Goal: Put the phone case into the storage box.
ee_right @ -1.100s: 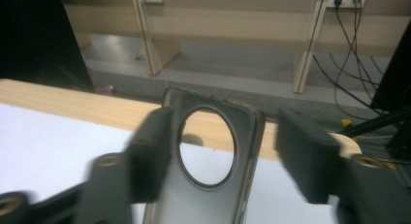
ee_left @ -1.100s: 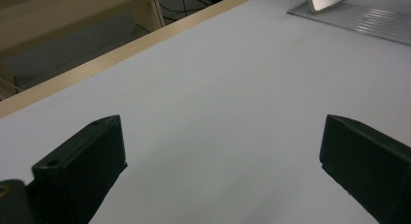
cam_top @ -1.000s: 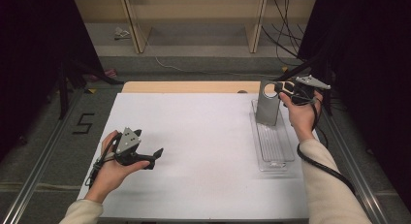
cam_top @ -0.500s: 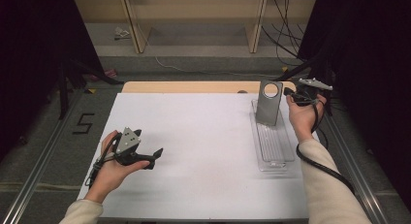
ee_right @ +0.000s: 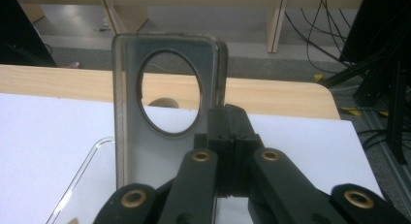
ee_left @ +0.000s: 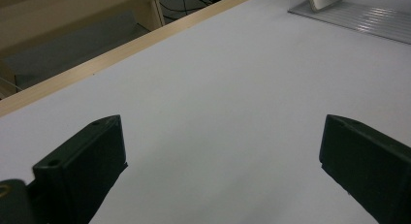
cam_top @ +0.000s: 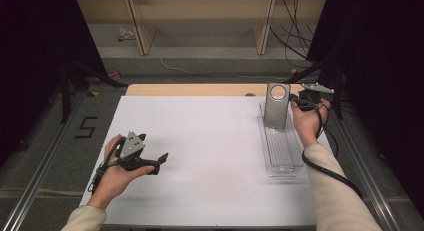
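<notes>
The phone case point(cam_top: 276, 105) stands upright at the far end of the clear tray point(cam_top: 280, 153), on the table's right side. The right gripper point(ee_right: 228, 136) has just closed; its jaws meet just beside the case's edge, whether pinching it cannot be told. The left gripper point(cam_top: 159, 163) rests wide apart on the white table point(cam_top: 210, 141), well away.

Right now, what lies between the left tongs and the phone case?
Nothing: bare white table top stretches from the left tongs to the phone case, per the high view.

- White table sheet point(cam_top: 215, 141) evenly, brightly lit; surroundings beyond it fall to near black.
- Soft shadow under left gripper point(cam_top: 152, 163).
- Glare streaks on clear tray point(ee_left: 358, 23).
- Right gripper view: nearest jaws slightly soft.
</notes>
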Action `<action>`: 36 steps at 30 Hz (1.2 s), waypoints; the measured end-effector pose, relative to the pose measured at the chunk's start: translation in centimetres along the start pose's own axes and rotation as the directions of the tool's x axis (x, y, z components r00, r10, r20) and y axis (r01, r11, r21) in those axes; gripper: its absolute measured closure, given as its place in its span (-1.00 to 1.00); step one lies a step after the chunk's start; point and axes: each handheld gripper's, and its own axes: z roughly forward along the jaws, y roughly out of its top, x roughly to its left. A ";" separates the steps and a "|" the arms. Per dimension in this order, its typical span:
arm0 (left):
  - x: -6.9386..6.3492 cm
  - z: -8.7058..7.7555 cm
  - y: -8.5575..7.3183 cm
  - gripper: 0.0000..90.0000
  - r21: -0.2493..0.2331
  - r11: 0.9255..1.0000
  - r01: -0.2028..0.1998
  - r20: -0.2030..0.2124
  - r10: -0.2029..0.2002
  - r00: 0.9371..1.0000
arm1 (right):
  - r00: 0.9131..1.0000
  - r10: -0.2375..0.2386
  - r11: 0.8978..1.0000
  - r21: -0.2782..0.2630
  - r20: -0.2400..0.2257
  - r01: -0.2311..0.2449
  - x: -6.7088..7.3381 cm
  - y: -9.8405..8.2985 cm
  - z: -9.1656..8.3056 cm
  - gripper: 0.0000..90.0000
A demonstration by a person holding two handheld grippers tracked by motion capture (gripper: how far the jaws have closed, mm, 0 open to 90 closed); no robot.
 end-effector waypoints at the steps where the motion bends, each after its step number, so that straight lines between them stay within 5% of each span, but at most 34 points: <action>1: 0.0 0.0 0.0 -0.95 -0.001 1.000 0.000 0.000 0.000 1.000 | 1.000 0.000 1.000 0.005 0.000 0.000 0.1 -0.1 0.1 1.00; 22: 0.1 0.0 -0.1 -0.94 0.002 1.000 -0.003 0.001 0.003 1.000 | 1.000 -0.012 1.000 0.005 -0.019 0.012 0.2 -0.3 0.5 0.96; 36: 0.1 0.0 0.0 -0.94 -0.002 1.000 0.004 0.000 -0.004 1.000 | 0.996 -0.043 0.999 -0.010 -0.072 0.042 0.3 -0.1 -0.3 0.45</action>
